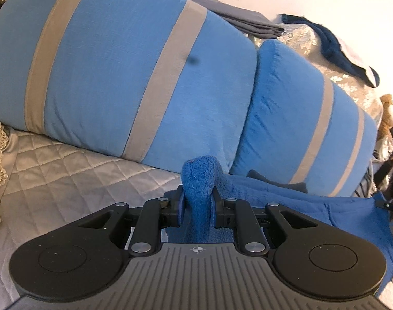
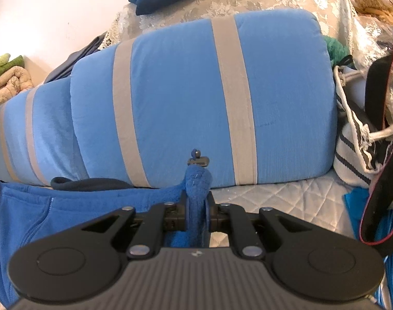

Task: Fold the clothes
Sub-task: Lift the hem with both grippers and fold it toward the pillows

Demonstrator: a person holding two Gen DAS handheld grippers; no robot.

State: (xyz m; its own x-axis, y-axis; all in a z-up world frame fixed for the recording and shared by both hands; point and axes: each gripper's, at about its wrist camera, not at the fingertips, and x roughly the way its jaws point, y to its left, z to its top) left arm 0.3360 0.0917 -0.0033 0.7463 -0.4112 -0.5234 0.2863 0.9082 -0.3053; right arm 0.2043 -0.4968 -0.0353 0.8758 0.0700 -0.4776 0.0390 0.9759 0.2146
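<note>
Quilted grey bedcover under striped blue cushions; my left gripper and right gripper each pinch the blue fleece garment.

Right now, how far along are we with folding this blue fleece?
Early in the fold. Done: both corners are gripped, the left hand-held gripper and right hand-held gripper each shut on a bunch of the blue fleece garment. In hand: it hangs stretched between them before the striped cushions. Left: no fold shows yet; laying it on the quilted cover and folding remain.
</note>
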